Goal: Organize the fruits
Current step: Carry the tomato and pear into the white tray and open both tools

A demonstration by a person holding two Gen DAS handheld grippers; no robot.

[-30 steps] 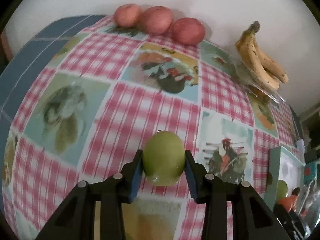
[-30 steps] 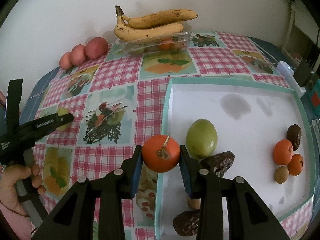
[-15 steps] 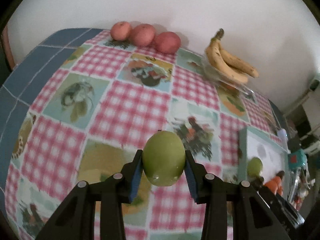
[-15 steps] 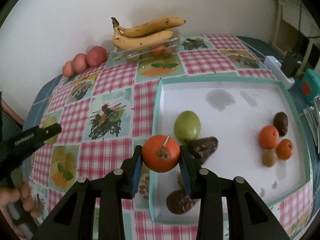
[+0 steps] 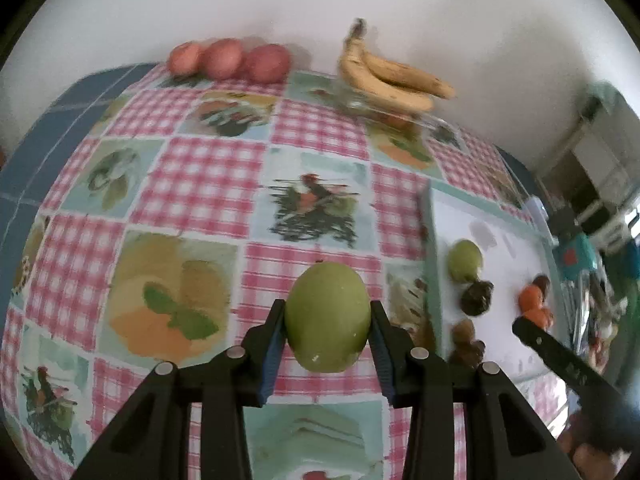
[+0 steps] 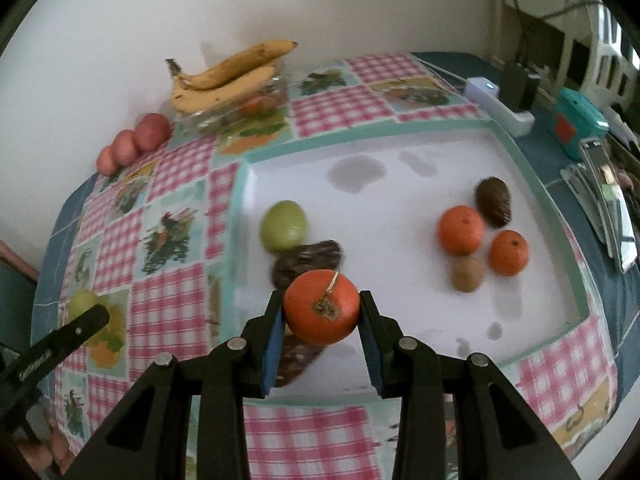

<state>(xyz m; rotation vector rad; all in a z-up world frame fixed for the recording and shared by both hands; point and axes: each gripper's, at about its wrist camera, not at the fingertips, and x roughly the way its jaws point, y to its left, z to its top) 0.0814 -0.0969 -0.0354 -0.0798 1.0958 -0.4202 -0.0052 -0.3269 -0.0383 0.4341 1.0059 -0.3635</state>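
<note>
The surface (image 6: 172,312) carries a checked cloth. One white tray (image 6: 536,184) with a teal rim lies on it. The tray holds one green fruit (image 6: 284,225), two oranges (image 6: 460,230), three dark brown fruits (image 6: 494,201) and one kiwi (image 6: 467,274). At the wall: two bananas (image 6: 224,80) on one clear container, and three red apples (image 6: 136,142). The left hand-held gripper (image 5: 327,334) is clamped on one green mango (image 5: 327,316) above the cloth. The right hand-held gripper (image 6: 322,320) is clamped on one orange persimmon (image 6: 322,307) above the tray's near-left part.
</note>
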